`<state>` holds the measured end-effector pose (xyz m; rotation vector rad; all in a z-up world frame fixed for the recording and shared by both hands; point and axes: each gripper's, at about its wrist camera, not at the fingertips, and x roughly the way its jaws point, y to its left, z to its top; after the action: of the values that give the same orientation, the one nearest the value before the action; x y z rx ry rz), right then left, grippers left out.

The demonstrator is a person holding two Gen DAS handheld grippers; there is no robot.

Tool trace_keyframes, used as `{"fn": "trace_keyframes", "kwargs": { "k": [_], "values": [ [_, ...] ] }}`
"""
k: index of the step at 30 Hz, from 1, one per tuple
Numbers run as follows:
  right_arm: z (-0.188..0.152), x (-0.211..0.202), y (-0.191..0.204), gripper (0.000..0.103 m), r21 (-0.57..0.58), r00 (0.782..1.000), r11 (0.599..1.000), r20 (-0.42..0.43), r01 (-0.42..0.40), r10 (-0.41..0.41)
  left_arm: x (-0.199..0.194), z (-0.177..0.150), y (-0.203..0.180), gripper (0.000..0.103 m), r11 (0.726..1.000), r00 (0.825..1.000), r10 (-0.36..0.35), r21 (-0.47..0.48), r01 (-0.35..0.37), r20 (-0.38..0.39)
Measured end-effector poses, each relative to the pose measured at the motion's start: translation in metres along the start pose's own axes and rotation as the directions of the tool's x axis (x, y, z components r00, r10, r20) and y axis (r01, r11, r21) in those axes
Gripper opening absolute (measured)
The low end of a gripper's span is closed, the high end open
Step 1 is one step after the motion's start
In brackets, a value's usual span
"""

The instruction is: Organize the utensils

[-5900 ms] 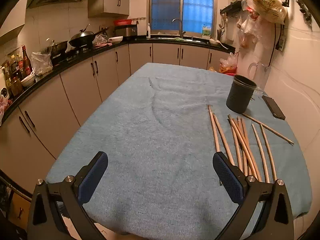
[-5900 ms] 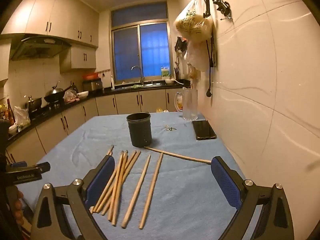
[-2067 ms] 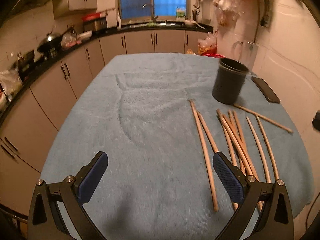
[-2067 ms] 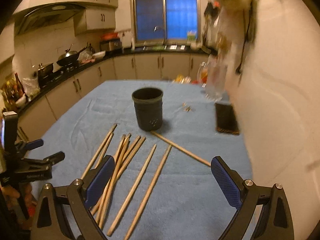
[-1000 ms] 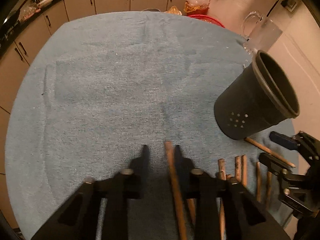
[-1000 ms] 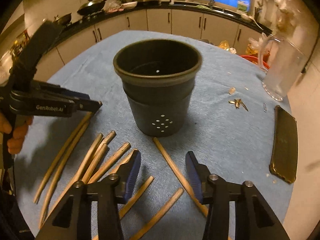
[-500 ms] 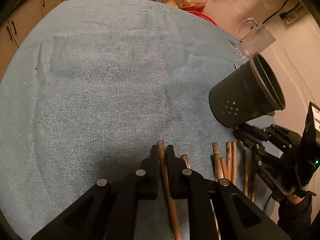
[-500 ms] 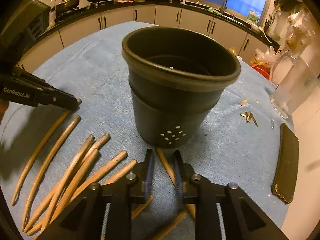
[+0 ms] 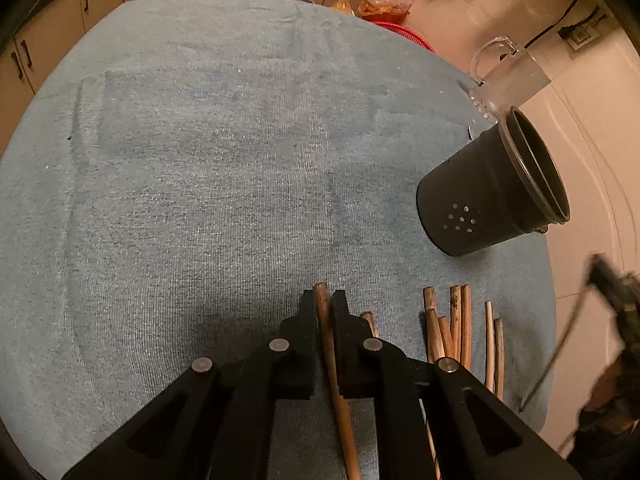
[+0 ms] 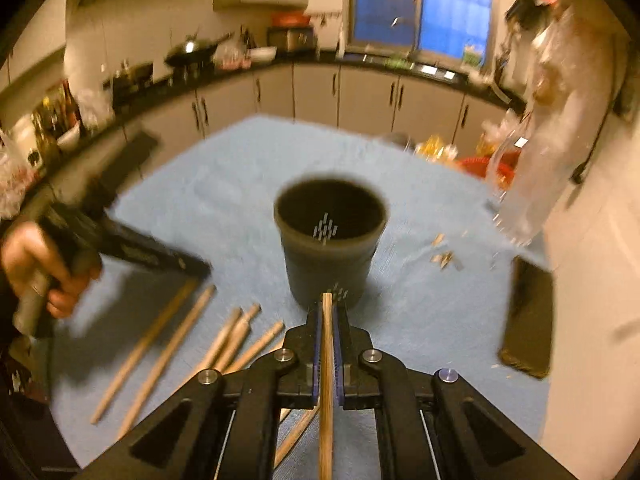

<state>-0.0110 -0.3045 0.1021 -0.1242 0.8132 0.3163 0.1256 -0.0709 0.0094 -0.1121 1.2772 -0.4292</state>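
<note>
My left gripper (image 9: 323,300) is shut on a wooden chopstick (image 9: 335,364) low over the blue cloth. Several more chopsticks (image 9: 456,328) lie to its right. The black perforated utensil holder (image 9: 492,204) stands upright at the right. My right gripper (image 10: 327,312) is shut on another chopstick (image 10: 326,380) and holds it lifted, its tip pointing at the holder (image 10: 330,240) just ahead. The right wrist view is blurred. The left gripper (image 10: 192,266) shows there at the left, over loose chopsticks (image 10: 224,344).
A glass pitcher (image 9: 504,76) stands behind the holder near the wall. A dark phone (image 10: 528,316) lies at the right of the cloth, with small keys (image 10: 444,256) near it. Kitchen cabinets (image 10: 320,92) ring the table.
My right gripper has lifted its chopstick off the cloth and risen, now looking down on the holder. My left gripper stays shut on its chopstick.
</note>
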Motion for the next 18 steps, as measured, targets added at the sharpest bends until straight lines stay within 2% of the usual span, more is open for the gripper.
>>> {"fn": "trace_keyframes", "kwargs": {
  "k": [2,6,11,18],
  "values": [
    [0.008,-0.021,-0.005,0.006,0.014,0.999,1.000,0.038,0.004,-0.005,-0.005,-0.003,-0.006,0.007,1.000,0.999,0.017,0.024,-0.018,0.035],
    [0.026,-0.052,-0.008,0.006,0.015,0.993,0.999,0.111,0.032,-0.034,-0.039,-0.005,-0.019,0.007,0.998,0.991,-0.027,0.063,0.019,0.129],
    [0.039,-0.082,-0.006,0.005,0.034,0.984,0.999,0.172,0.032,-0.037,-0.096,-0.003,-0.039,0.007,0.992,0.967,-0.063,0.120,0.035,0.246],
    [0.042,-0.113,-0.001,0.005,0.063,0.974,0.998,0.222,0.022,-0.035,-0.149,-0.008,-0.062,0.006,0.984,0.929,-0.106,0.173,0.046,0.355]
  ]
}}
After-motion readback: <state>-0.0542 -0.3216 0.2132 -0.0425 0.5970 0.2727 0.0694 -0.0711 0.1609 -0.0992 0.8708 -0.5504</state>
